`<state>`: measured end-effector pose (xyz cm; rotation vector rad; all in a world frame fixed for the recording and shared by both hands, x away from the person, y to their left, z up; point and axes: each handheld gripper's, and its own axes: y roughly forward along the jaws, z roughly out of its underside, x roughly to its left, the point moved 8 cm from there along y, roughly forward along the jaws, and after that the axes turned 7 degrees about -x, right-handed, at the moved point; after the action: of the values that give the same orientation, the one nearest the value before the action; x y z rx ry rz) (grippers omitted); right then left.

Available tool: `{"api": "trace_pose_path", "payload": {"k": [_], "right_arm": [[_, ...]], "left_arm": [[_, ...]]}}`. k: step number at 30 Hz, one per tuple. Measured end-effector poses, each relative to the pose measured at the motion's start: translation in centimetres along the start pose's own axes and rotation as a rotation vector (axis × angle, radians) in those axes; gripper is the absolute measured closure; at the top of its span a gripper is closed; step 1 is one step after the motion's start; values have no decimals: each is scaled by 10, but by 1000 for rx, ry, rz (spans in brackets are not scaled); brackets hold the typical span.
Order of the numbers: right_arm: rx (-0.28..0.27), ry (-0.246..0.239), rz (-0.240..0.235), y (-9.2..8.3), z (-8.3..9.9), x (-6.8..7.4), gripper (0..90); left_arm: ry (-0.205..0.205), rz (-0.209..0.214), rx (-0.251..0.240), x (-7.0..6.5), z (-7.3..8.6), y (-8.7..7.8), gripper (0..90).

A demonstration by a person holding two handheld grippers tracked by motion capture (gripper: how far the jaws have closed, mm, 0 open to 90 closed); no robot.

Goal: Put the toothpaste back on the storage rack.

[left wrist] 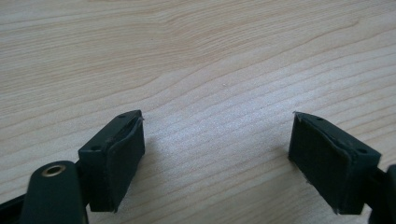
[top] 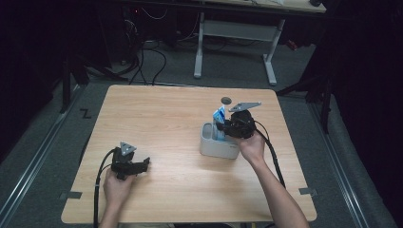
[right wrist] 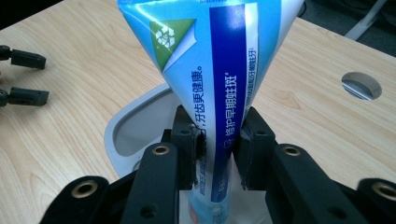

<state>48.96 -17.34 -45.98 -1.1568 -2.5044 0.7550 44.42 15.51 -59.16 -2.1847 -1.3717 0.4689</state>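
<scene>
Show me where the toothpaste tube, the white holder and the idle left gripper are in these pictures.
toothpaste tube [right wrist: 224, 70], right gripper view, on its blue printed face above the fingers.
white holder [top: 216, 149], high view, on its front wall.
left gripper [left wrist: 217, 158], left gripper view, midway between its open fingers, over bare table.

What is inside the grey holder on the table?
A blue and white toothpaste tube stands in the grey holder, clamped by the right gripper. Its lower end and the holder's bottom are hidden by the jaws.
</scene>
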Motion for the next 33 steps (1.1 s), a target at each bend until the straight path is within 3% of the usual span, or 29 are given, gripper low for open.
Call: {"api": "trace_pose_path", "payload": {"k": [7,17,28,33], "right_arm": [[0,-3,5,0,0,2,688],[-12,6,8,-1,-2,3,505],[-38,-5,12,-11,-6,6,468],[-65,-8,38,-18,-8,5,474]], "left_arm": [[-4,1,-3,0,0,0,187],[-7,4,-5,0,0,0,187],[-7,4,-5,0,0,0,187],[-7,3,-5,0,0,0,188]]}}
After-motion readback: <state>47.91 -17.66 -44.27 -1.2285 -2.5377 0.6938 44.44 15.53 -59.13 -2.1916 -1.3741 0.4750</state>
